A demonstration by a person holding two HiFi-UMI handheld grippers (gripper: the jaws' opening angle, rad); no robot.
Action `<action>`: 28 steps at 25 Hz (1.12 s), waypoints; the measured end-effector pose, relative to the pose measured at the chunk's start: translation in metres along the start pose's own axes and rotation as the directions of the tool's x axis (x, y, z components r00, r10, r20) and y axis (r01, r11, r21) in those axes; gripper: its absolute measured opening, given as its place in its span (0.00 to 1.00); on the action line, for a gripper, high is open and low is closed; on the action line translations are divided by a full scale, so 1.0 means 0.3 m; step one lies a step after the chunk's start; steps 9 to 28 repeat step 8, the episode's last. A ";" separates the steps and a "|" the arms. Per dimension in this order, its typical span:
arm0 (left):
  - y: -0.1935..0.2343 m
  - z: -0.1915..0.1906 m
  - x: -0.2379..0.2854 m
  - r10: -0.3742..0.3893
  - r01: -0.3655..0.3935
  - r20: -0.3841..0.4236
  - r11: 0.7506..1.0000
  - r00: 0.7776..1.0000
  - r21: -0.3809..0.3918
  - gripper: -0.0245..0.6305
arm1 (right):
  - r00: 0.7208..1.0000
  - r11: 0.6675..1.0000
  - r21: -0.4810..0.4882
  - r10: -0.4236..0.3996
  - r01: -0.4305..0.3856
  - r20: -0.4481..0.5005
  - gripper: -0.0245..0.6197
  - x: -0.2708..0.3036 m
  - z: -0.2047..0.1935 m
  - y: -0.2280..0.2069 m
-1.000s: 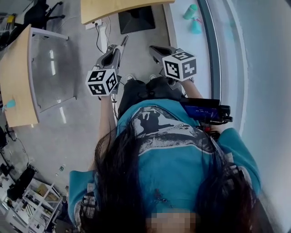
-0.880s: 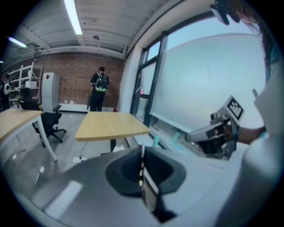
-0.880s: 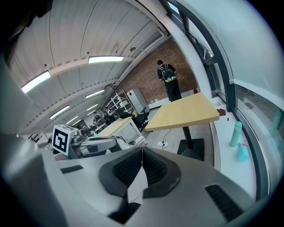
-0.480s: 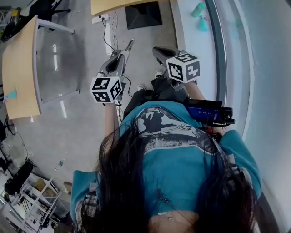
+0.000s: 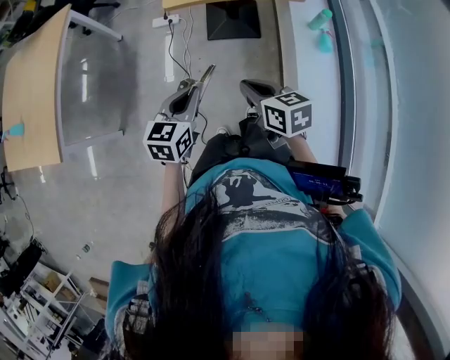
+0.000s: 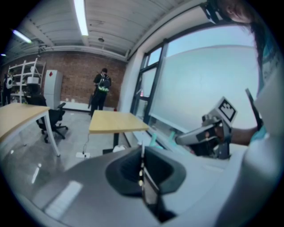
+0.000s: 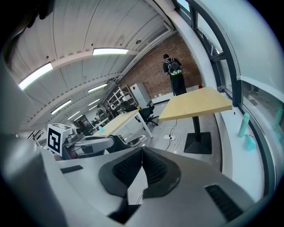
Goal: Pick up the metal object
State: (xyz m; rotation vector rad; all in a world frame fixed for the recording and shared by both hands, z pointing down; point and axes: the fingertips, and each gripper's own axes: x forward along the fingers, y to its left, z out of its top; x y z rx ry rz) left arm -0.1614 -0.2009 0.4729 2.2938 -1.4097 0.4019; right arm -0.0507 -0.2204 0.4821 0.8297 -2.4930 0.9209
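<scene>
Two grippers held out ahead of person's chest, side by side, both tipped gently down over grey floor (image 5: 126,183). Jaws of left gripper (image 5: 208,72) clenched, nothing between. Jaws of right gripper (image 5: 247,85) pressed together at tips, empty. Wooden table (image 5: 31,91) at left, black table base (image 5: 233,17) ahead, teal bottles (image 5: 320,19) on ledge by window. Brick wall (image 6: 80,84) at far end. Could not make out metal object in any view.

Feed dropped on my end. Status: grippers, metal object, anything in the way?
Left gripper shut, empty. Right gripper shut, empty. Metal object not in any view. Table ahead, person beyond it.
</scene>
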 end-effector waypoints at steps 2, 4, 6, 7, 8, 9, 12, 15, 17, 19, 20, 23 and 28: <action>0.004 0.007 0.007 -0.006 0.006 0.006 1.000 1.000 -0.001 0.04 | 1.000 1.000 0.003 -0.011 0.011 -0.003 0.06 -0.001 -0.001 -0.008; 0.011 0.012 0.011 -0.013 0.013 0.005 1.000 1.000 -0.001 0.04 | 1.000 1.000 0.010 -0.020 0.020 -0.009 0.06 0.000 -0.001 -0.011; 0.019 0.012 0.016 -0.021 0.021 0.001 1.000 1.000 -0.002 0.04 | 1.000 0.999 0.023 -0.029 0.029 -0.013 0.06 0.001 -0.004 -0.016; 0.022 0.010 0.020 -0.025 0.025 -0.002 1.000 1.000 -0.004 0.04 | 0.999 0.999 0.030 -0.033 0.033 -0.014 0.06 0.002 -0.006 -0.020; 0.025 0.007 0.024 -0.029 0.029 -0.004 1.000 1.000 -0.005 0.04 | 0.999 0.999 0.039 -0.037 0.038 -0.016 0.06 0.003 -0.009 -0.024; 0.025 0.007 0.024 -0.029 0.029 -0.004 1.000 1.000 -0.005 0.04 | 0.999 0.999 0.039 -0.037 0.038 -0.016 0.06 0.003 -0.009 -0.024; 0.025 0.007 0.024 -0.029 0.029 -0.004 1.000 1.000 -0.005 0.04 | 0.999 0.999 0.039 -0.037 0.038 -0.016 0.06 0.003 -0.009 -0.024; 0.025 0.007 0.024 -0.029 0.029 -0.004 1.000 1.000 -0.005 0.04 | 0.999 0.999 0.039 -0.037 0.038 -0.016 0.06 0.003 -0.009 -0.024; 0.025 0.007 0.024 -0.029 0.029 -0.004 1.000 1.000 -0.005 0.04 | 0.999 0.999 0.039 -0.037 0.038 -0.016 0.06 0.003 -0.009 -0.024; 0.025 0.007 0.024 -0.029 0.029 -0.004 1.000 1.000 -0.005 0.04 | 0.999 0.999 0.039 -0.037 0.038 -0.016 0.06 0.003 -0.009 -0.024; 0.025 0.007 0.024 -0.029 0.029 -0.004 1.000 1.000 -0.005 0.04 | 0.999 0.999 0.039 -0.037 0.038 -0.016 0.06 0.003 -0.009 -0.024; 0.025 0.007 0.024 -0.029 0.029 -0.004 1.000 1.000 -0.005 0.04 | 0.999 0.999 0.039 -0.037 0.038 -0.016 0.06 0.003 -0.009 -0.024; 0.025 0.007 0.024 -0.029 0.029 -0.004 1.000 1.000 -0.005 0.04 | 0.999 0.999 0.039 -0.037 0.038 -0.016 0.06 0.003 -0.009 -0.024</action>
